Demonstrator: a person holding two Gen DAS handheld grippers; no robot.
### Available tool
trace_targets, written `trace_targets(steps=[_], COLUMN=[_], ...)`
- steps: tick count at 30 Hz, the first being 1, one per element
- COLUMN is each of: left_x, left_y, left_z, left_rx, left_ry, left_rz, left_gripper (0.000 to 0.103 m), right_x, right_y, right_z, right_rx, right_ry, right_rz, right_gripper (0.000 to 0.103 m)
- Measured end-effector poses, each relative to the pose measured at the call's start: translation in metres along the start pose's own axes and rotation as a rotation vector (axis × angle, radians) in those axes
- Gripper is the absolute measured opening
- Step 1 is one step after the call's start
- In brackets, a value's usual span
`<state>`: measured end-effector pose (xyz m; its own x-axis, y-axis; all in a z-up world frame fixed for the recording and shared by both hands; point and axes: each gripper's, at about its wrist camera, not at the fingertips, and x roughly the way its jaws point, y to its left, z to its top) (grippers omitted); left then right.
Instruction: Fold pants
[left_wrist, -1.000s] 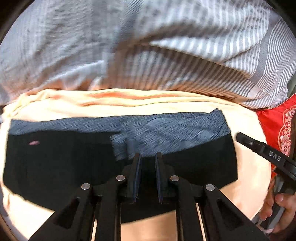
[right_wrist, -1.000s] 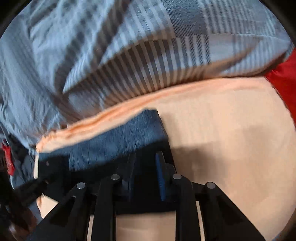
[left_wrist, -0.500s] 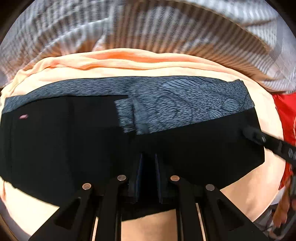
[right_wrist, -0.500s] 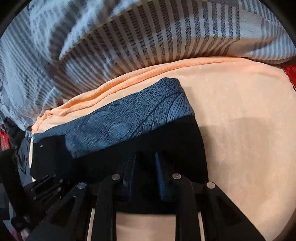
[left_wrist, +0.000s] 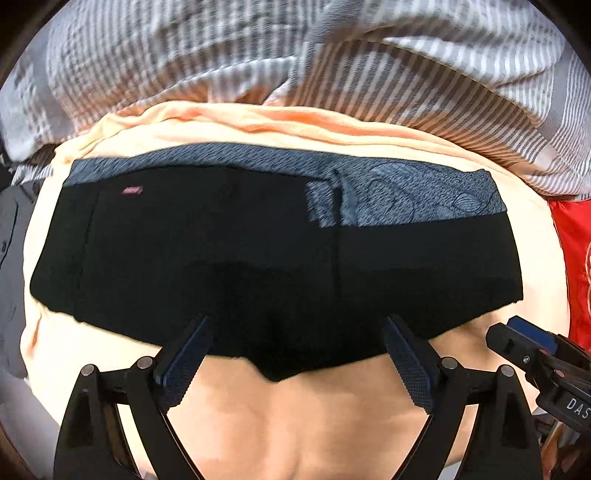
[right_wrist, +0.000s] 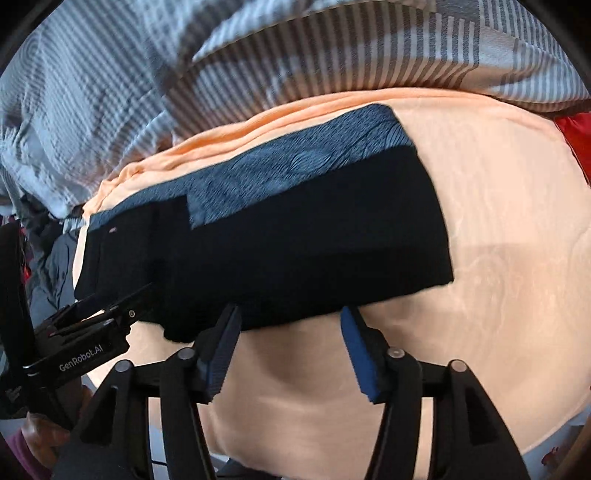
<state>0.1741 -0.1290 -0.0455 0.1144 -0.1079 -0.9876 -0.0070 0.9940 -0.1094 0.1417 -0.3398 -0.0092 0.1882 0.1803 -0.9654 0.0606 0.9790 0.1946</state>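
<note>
Black pants (left_wrist: 236, 258) lie folded flat on peach sheet (left_wrist: 295, 417) of bed, long axis left-right. Left hand-held gripper (left_wrist: 295, 365) jaws just opened, spread wide, straddling near hem, nothing pinched. Right hand-held gripper (right_wrist: 290, 354) likewise just released, just short of edge.

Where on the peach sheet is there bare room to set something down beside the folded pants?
The widest free patch of peach bed sheet lies right of the folded black pants with the blue patterned band, toward the red cloth. A narrower strip runs along their near edge. Behind them the striped grey blanket crowds in.
</note>
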Motion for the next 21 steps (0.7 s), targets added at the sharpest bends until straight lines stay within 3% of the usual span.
trace_targets(steps=[6,21], left_x=[-0.011,-0.009], left_y=[0.032,0.113], left_z=[-0.021,-0.029], left_rx=[-0.041,-0.211], left_ry=[0.014,0.041], left_rz=[-0.008,0.003], left_gripper=[0.093,0.093], right_x=[0.003,0.029], right_y=[0.024,0.095], right_z=[-0.012,-0.014], right_rx=[-0.033,-0.137], right_ry=[0.034,0.097], right_rz=[-0.005,0.019], right_gripper=[0.065,0.07])
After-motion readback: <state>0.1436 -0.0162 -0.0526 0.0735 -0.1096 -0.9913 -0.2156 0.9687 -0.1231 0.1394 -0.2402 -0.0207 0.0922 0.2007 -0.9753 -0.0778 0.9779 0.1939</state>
